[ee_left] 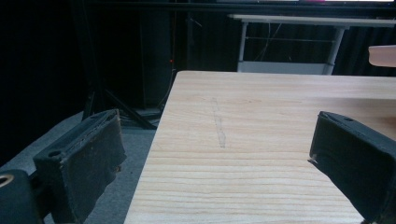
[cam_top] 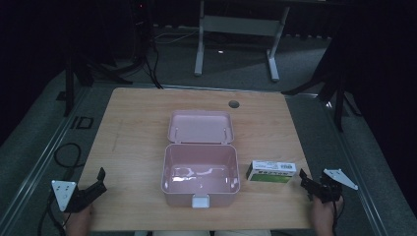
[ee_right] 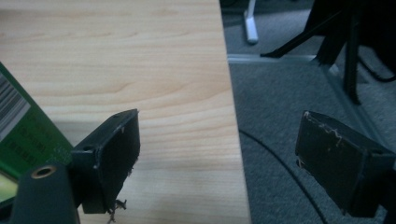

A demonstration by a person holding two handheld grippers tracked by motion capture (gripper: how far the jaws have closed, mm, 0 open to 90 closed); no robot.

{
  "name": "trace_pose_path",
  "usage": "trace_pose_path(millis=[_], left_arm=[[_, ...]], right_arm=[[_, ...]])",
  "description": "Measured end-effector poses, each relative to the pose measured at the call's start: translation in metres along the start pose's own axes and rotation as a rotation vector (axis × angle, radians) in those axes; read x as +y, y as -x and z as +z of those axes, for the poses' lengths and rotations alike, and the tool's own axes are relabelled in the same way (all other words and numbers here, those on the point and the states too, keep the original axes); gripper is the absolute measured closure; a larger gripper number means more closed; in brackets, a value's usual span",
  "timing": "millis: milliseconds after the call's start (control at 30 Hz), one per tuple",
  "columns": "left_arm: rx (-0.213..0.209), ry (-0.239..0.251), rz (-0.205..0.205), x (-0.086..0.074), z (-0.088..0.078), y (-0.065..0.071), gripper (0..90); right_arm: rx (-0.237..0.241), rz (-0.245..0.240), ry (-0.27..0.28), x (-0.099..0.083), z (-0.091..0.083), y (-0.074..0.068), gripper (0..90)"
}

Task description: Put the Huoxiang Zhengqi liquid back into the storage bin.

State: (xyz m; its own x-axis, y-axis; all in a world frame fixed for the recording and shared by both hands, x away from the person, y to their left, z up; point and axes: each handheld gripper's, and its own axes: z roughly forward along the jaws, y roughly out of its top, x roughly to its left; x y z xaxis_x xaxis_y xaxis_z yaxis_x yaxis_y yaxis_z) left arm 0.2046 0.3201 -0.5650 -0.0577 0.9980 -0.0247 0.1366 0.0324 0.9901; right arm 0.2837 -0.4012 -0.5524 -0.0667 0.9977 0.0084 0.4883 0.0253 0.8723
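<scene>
A pink plastic box point(cam_top: 200, 174) stands open in the middle of the wooden table point(cam_top: 137, 128), its lid point(cam_top: 200, 127) laid flat behind it. A small green and white carton point(cam_top: 271, 172) lies just right of the box; its green end point(ee_right: 18, 135) appears at the left of the right gripper view. My left gripper point(cam_top: 101, 181) rests at the table's front left corner, jaws wide apart with nothing between them point(ee_left: 219, 158). My right gripper point(cam_top: 306, 183) sits at the front right edge, just right of the carton, open and empty point(ee_right: 217, 154).
Grey carpet point(ee_right: 289, 93) lies beyond the table's right edge, with a black cable point(ee_right: 280, 163) on it. A white-legged desk point(cam_top: 236, 29) and dark stands point(cam_top: 339, 83) are behind the table. A round cable hole point(cam_top: 234, 104) is near the far edge.
</scene>
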Motion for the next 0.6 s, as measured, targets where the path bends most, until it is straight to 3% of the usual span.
trace_pose_path(millis=[133,467,600], left_arm=[[0.005,-0.001,0.001,0.0001,0.0003,0.0003,3.4],[0.011,-0.002,0.013,0.0000,0.0001,0.0015,3.4],[0.001,-0.004,0.002,0.0002,0.0001,-0.0001,3.4]], right_arm=[[0.047,-0.005,-0.047,0.0011,0.0031,0.0003,14.3],[0.116,0.011,-0.082,0.0015,0.0050,0.0042,11.9],[0.183,0.006,-0.112,0.0021,0.0066,0.0058,10.9]])
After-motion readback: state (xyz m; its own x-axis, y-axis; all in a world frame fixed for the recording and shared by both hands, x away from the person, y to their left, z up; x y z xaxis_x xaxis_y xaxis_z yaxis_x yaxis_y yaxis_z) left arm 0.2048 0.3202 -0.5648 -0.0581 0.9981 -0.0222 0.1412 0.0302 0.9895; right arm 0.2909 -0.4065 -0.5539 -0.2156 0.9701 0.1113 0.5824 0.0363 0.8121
